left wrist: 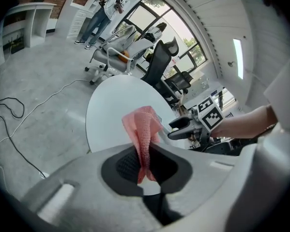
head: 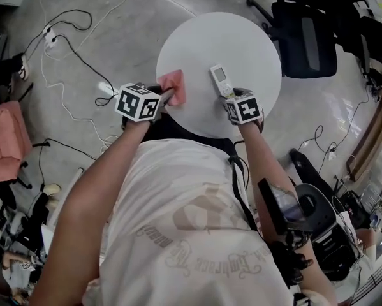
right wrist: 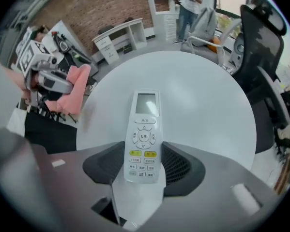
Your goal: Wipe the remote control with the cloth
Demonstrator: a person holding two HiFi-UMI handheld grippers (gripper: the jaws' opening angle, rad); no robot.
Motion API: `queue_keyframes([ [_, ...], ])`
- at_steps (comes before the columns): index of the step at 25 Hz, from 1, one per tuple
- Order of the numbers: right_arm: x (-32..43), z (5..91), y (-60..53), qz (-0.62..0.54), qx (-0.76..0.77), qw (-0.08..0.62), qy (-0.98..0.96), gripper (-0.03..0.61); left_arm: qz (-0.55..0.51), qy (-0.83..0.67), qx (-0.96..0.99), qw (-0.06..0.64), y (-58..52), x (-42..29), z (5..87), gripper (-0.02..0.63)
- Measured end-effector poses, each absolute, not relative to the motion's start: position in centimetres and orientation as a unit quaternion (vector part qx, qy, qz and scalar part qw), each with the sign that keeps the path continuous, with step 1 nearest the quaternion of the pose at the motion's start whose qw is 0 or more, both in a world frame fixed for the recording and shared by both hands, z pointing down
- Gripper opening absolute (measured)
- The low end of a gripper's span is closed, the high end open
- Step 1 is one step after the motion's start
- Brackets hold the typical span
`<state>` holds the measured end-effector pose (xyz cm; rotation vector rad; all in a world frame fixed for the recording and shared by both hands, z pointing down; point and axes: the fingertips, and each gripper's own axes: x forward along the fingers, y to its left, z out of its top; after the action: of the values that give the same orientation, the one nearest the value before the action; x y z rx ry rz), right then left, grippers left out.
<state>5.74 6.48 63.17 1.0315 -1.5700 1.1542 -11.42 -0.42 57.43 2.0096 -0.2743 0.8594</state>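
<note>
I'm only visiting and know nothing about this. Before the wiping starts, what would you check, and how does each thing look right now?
1. Cloth gripped by the left gripper: ok, it is pinched between the jaws.
2. Remote gripped by the right gripper: ok, the jaws are closed on its lower end.
3. Button side of the remote facing up: ok.
4. Loose cloth free to wipe with: ok, a bunched part sticks out past the jaws.
5. Cloth touching the remote: not ok, they are apart, with the cloth to the remote's left.
6. Remote resting on the table: cannot tell.
</note>
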Motion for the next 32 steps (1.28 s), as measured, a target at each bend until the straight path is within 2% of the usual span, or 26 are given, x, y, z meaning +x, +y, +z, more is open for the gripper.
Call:
queue_keyframes([
  [4,5.3,62.4,7.4,0.524,0.447,0.358,-0.63,0.249,0.337,-0.077,0.813,0.468,0.4,-10.3,57.4,0.018],
  [9,5.3,59.5,7.3,0.574,0.482,0.2,-0.632,0.249,0.293,-0.027,0.812,0.505,1.7,-7.5,55.3,0.018],
  [17,3.3,48.7,4.4,0.553,0.421,-0.088,-0.714,0.249,0.199,0.122,0.821,0.52,5.0,-2.1,49.2,0.018],
  [20,3.3,44.6,3.9,0.528,0.384,-0.174,-0.738,0.25,0.179,0.167,0.818,0.52,6.3,-0.7,47.2,0.018],
  [23,3.3,42.3,3.8,0.506,0.355,-0.216,-0.756,0.25,0.16,0.187,0.816,0.523,6.8,0.4,45.7,0.018],
  [25,3.2,41.7,3.8,0.498,0.348,-0.22,-0.763,0.25,0.158,0.189,0.817,0.521,6.9,0.9,45.1,0.02],
  [32,2.6,42.5,4.9,0.502,0.346,-0.16,-0.776,0.249,0.144,0.166,0.822,0.526,5.5,1.5,44.4,0.018],
])
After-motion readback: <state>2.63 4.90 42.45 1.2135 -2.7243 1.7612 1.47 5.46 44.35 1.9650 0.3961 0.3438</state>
